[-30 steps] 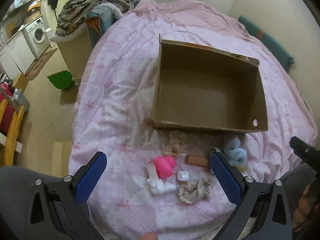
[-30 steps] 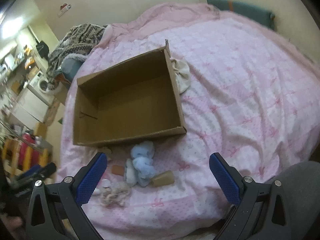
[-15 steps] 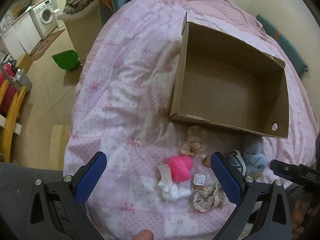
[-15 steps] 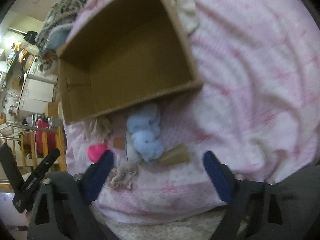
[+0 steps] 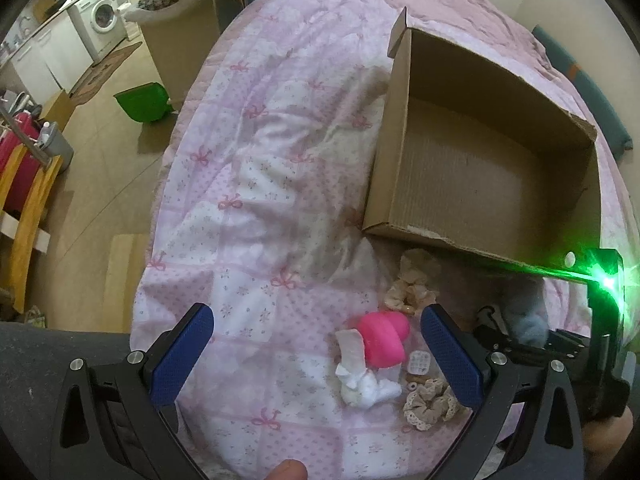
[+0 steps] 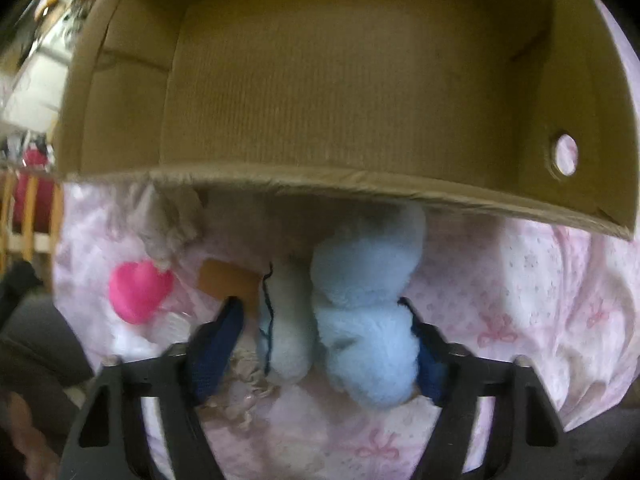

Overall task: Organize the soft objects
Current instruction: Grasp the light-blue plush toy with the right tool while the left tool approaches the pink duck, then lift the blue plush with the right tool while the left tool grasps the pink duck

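A pink quilt (image 5: 256,184) printed with bows covered the bed, with a washing machine (image 5: 102,16) and a green bin (image 5: 144,102) visible on the floor beyond its far edge. An open cardboard box (image 5: 400,132) sat on the quilt, nothing visible inside it. Just in front of its near wall lay the soft items in a loose cluster: a pink heart-shaped cushion (image 5: 382,338), a white cloth bundle (image 5: 362,380) touching it, a beige scrunchie (image 5: 430,400) nearer the viewer, and a second frilly beige piece (image 5: 414,284) close to the box wall. The left gripper (image 5: 316,356) hung above this cluster, jaws spread wide, holding nothing. The right gripper (image 6: 320,344) was down at the pale blue plush toy (image 6: 368,312), which lay against the box's near wall; its blue pads flanked the toy on both sides, jaws part-way closed around it. Whether the pads were pressing the plush could not be told; that view was blurred. A small brown object (image 6: 228,282) lay just left of the toy.
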`<state>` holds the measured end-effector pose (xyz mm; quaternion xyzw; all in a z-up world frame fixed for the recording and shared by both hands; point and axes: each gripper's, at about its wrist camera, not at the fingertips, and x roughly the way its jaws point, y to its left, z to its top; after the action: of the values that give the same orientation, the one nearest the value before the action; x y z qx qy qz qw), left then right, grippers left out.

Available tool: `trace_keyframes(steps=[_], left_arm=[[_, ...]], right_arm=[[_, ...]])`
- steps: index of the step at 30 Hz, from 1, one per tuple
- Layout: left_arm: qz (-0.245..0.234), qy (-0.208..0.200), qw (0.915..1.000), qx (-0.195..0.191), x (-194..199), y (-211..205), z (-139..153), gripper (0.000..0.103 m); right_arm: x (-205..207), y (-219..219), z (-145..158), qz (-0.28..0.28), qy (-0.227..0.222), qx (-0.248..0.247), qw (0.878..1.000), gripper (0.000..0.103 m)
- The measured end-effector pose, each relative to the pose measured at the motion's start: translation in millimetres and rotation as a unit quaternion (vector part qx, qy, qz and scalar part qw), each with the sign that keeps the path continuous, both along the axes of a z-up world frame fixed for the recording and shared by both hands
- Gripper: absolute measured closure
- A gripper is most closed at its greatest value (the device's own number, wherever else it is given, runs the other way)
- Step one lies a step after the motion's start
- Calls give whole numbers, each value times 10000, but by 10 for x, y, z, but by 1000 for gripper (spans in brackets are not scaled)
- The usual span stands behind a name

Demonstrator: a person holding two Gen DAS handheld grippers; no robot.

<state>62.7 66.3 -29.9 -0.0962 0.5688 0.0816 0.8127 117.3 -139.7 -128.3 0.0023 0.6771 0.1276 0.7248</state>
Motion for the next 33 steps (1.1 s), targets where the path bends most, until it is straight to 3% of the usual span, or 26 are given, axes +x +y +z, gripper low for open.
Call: trace_keyframes(steps=[1, 4, 12, 17, 21, 27, 29, 33], left_arm=[[-6, 30, 10000, 10, 1, 0, -11, 0], [-9, 105, 9999, -20, 6, 8, -45, 0], [30, 262, 9996, -112, 5, 27, -133, 0], [79, 402, 9988, -275, -1, 45, -232, 1], [-35, 408, 9987, -305, 15, -28, -271, 6], [-651, 334, 9967, -361, 96, -293, -271, 26], [-803, 426, 9949, -441, 146, -365, -299, 43], [-1011, 508, 9919, -572, 263, -505, -377, 53]], right_arm=[[-13, -9, 5, -5, -9, 141, 9999, 57], [-65, -47, 110, 60, -176, 300, 9994, 64], [-333, -345, 716, 77, -536, 1377, 9890, 66], [-538, -657, 990, -151, -1051, 2544, 9612, 66], [-580, -819, 930, -419, -1317, 2962, 9451, 66], [-496, -957, 954, -732, -1264, 2570, 9553, 66], [-486, -914, 953, -668, -1310, 2525, 9564, 66], [-467, -810, 933, -542, -1296, 2420, 9601, 66]])
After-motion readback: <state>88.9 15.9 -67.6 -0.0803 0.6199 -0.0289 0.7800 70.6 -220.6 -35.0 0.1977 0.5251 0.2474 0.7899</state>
